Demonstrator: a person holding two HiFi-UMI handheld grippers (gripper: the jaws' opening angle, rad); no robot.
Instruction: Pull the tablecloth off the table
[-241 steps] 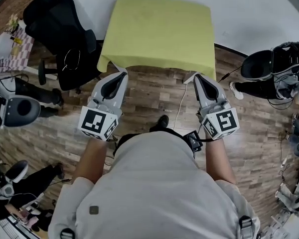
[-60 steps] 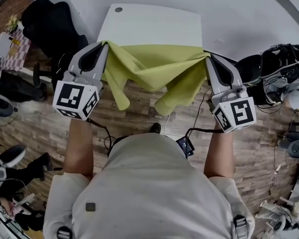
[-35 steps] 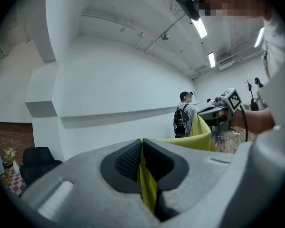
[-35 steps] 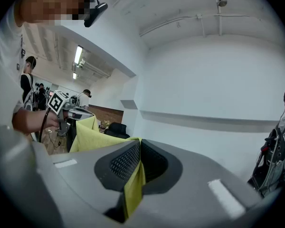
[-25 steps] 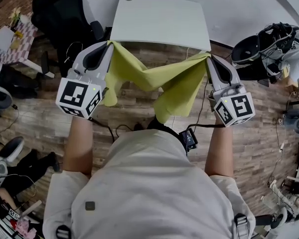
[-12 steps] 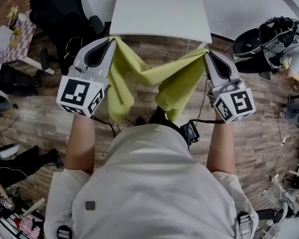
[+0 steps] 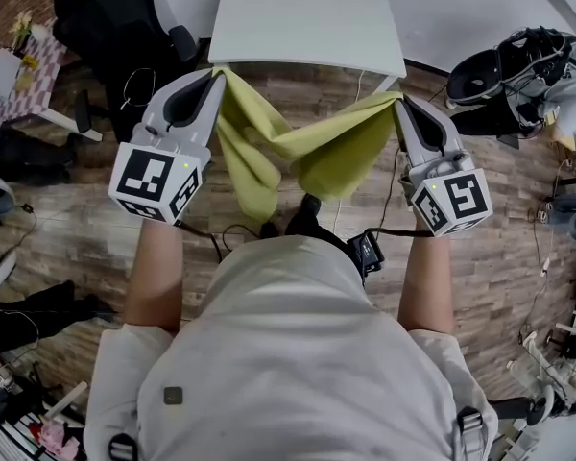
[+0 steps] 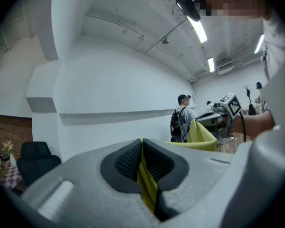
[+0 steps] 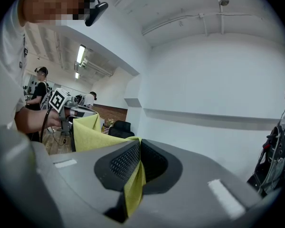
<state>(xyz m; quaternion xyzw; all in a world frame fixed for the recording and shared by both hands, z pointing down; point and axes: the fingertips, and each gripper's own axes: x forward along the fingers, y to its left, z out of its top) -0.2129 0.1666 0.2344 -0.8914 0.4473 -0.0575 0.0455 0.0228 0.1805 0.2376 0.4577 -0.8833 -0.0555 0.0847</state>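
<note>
The tablecloth [image 7: 312, 152], seemingly light and limp, hangs clear of the table [image 7: 307, 22], sagging between the left gripper [image 7: 214, 73] and right gripper [image 7: 400, 106], each clamped on a corner, likely the best hold.

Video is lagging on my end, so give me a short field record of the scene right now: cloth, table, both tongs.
cloth: yellow-green fabric tablecloth, fully off the table, sagging between the two tongs
table: white rectangular table, top uncovered
left tongs: shut on one cloth edge
right tongs: shut on the opposite edge
</note>
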